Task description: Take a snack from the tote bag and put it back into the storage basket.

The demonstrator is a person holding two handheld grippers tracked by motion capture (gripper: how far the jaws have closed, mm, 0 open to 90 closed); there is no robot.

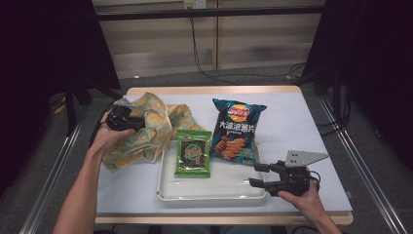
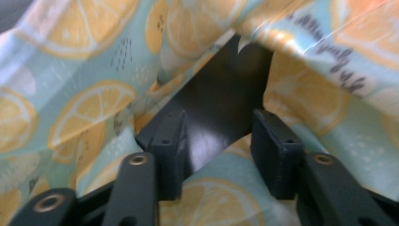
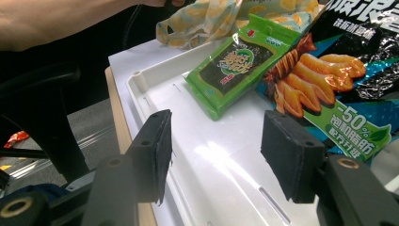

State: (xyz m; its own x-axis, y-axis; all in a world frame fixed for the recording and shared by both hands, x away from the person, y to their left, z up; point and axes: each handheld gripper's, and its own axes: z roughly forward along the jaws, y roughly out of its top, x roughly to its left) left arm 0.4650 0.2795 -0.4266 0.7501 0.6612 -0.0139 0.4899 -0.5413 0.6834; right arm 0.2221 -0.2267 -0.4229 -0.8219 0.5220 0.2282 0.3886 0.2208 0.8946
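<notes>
From the high view, the left gripper (image 1: 127, 120) is pressed into a crumpled lemon-print bag (image 1: 146, 129), which sprawls across the table's (image 1: 302, 126) left side with its long axis running from the left gripper toward the white tray (image 1: 214, 192). The right gripper (image 1: 260, 174) hovers at the tray's right edge, jaws apart with nothing between them, pointing at the green seaweed packet (image 1: 194, 153) and the dark crisp bag (image 1: 236, 131).

In the left gripper view, the bag's glossy, creased film (image 2: 84, 103) with orange lemon slices surrounds both jaws, which stand apart. A dark opening in the bag (image 2: 221, 99) lies straight ahead between them; whether either pad touches the film cannot be told.

In the right gripper view, the smooth, hard plastic tray floor (image 3: 221, 165) lies between the parted jaws. The flat seaweed packet (image 3: 235, 63) lies beyond them, slanting up and rightward, and the crisp bag (image 3: 339, 75) lies past the right jaw.
</notes>
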